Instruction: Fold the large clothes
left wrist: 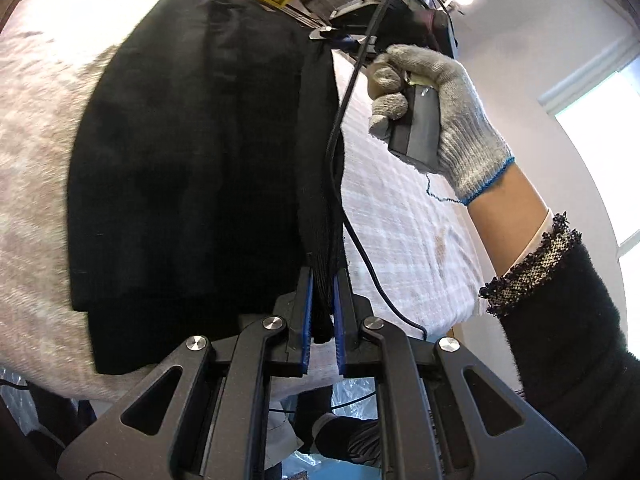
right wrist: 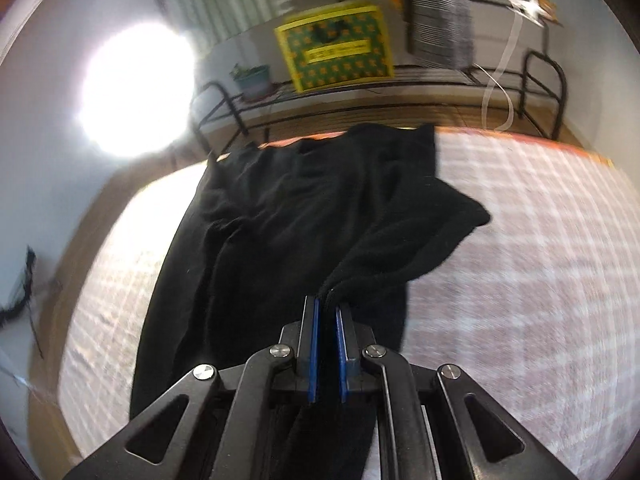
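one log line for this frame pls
step: folding | left gripper: shut on black garment | right gripper: shut on black garment | surface: checked bed cover

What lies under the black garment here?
The black knit garment lies on a white checked bed cover, which shows all around it. Whatever is directly beneath the garment is covered.

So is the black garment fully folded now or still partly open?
Partly folded. The black garment has one edge doubled over itself, lifted off the checked cover, pinched by the left gripper and the right gripper.
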`<state>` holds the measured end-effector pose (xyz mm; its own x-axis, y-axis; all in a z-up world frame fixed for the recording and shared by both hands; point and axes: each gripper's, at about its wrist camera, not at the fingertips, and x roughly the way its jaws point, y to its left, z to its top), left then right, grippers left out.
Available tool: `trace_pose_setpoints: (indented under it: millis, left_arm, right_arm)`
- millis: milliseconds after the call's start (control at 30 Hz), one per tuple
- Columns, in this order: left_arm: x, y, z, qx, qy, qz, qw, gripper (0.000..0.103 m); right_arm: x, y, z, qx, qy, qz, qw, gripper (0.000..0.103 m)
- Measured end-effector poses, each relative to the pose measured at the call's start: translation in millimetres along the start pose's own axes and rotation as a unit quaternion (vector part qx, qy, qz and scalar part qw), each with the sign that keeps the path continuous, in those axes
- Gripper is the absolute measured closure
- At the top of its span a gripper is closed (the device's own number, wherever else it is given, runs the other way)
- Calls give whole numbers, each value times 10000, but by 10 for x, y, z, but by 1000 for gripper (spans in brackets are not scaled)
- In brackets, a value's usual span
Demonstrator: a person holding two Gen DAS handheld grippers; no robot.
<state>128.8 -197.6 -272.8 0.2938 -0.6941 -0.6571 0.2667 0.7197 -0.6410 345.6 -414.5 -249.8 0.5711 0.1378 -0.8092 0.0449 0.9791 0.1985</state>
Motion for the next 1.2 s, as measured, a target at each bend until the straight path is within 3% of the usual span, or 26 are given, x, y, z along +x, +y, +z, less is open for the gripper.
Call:
trace_pose_setpoints:
  millis: [233, 433, 500, 567, 667, 700, 767, 833, 967, 1133, 1200]
  left_arm:
    - [-55, 132, -35, -145, 0, 186, 9997, 96]
    - [-119, 145, -116, 37, 173, 374, 9991, 96]
    - [-191, 90, -146, 219, 242, 415, 9986, 96]
    - [-313, 76, -183, 341, 276, 444, 9980, 96]
    - [-491, 60, -121, 406, 373, 418, 9976, 96]
    - [-486, 49, 43, 467, 390, 440, 9972, 96]
    - [-641, -26, 111, 696, 367, 623, 9950, 96]
    - [-764, -73, 223, 776, 332, 778, 9934, 96]
    - [-948, -70, 613, 597, 133, 877, 9943, 96]
    - [-932, -28, 779, 449, -285, 922, 9943, 96]
    - [-811, 40, 860, 384, -247, 957, 9944, 96]
  right_arm:
    - [410, 676, -31, -926, 354, -336, 9945, 98]
    - [678, 895, -148, -1341, 639, -639, 9868, 96]
    - [674, 903, -178, -1322, 646, -498, 9879, 89]
    - [628, 880, -190, -1214, 732, -198, 9897, 67]
    - [407, 756, -216, -1044, 744, 370, 9911, 67]
    - [343, 713, -221, -977, 709, 509, 9914, 67]
    - [82, 512, -187, -610, 518, 1056, 9912, 66]
    - [-130, 304, -141, -197, 319, 1328, 9904, 62]
    - [-363, -215, -60, 610, -16, 1410, 9881, 58]
    - [-274, -663, 110, 1290, -87, 1226, 9840, 58]
    - [-200, -768, 223, 1484, -125, 1253, 9809, 58]
